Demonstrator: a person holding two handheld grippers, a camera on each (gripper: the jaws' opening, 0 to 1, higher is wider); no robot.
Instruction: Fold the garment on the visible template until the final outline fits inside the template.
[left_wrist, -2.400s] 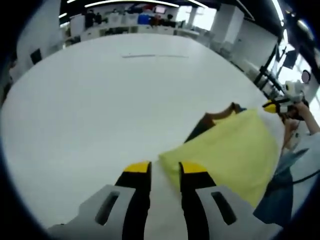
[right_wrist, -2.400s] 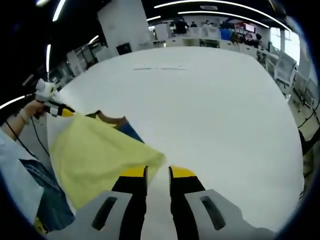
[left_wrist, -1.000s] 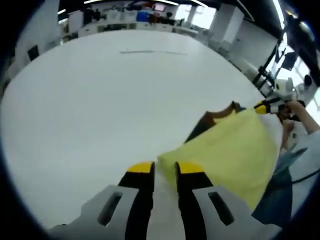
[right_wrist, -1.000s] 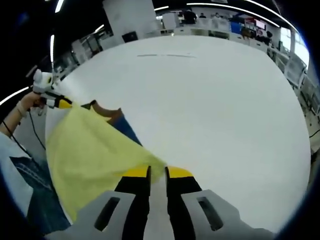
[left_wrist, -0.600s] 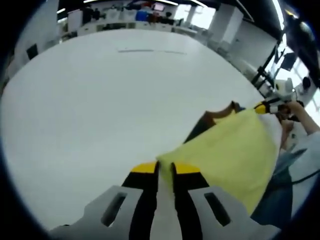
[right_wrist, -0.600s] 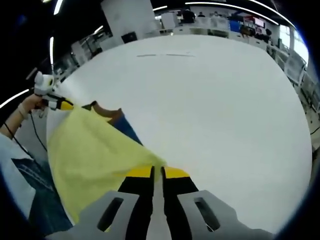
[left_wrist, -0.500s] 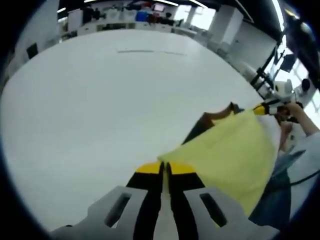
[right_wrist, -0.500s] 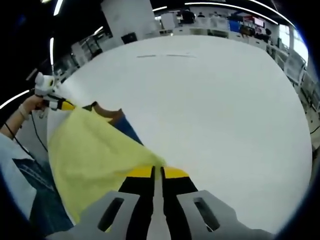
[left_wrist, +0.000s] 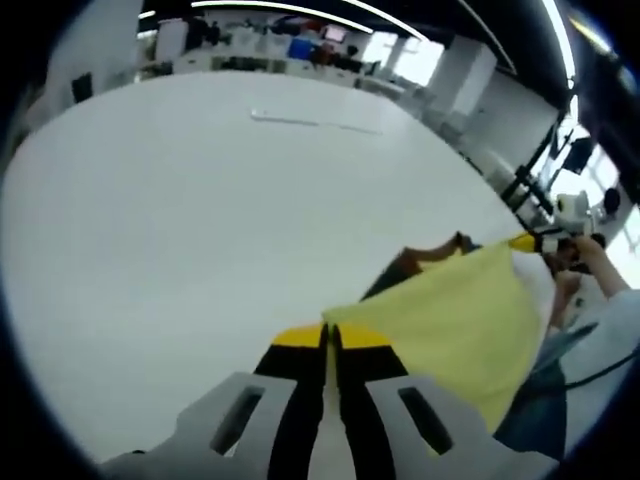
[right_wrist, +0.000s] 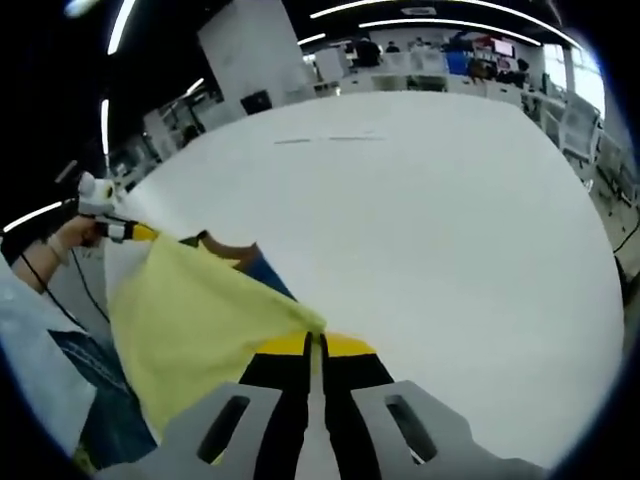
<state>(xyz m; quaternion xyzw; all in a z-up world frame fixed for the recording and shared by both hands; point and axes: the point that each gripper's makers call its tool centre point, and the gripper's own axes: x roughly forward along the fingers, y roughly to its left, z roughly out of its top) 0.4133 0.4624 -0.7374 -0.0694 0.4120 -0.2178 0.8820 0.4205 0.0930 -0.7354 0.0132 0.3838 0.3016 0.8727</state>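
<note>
A yellow garment (left_wrist: 455, 315) is stretched between both grippers near the table's edge; a brown and dark blue part (left_wrist: 415, 262) shows at its far side. My left gripper (left_wrist: 328, 336) is shut on one yellow corner. My right gripper (left_wrist: 530, 242) holds the opposite corner in the left gripper view. In the right gripper view my right gripper (right_wrist: 313, 346) is shut on a corner of the yellow garment (right_wrist: 195, 315), and the left gripper (right_wrist: 128, 231) pinches the far corner. The brown collar-like part (right_wrist: 228, 250) lies just beyond.
A large white table (left_wrist: 180, 210) spreads out ahead, with a thin grey line (left_wrist: 312, 122) marked far across it, the same grey line (right_wrist: 325, 138) in the right gripper view. A person's hand (left_wrist: 580, 262) and pale sleeve (right_wrist: 35, 330) are close by. Desks and chairs stand beyond the table.
Both grippers' jaws went from open around the yellow corners to shut on them. In the last half second both cameras shifted slightly, and the garment looks pulled tauter.
</note>
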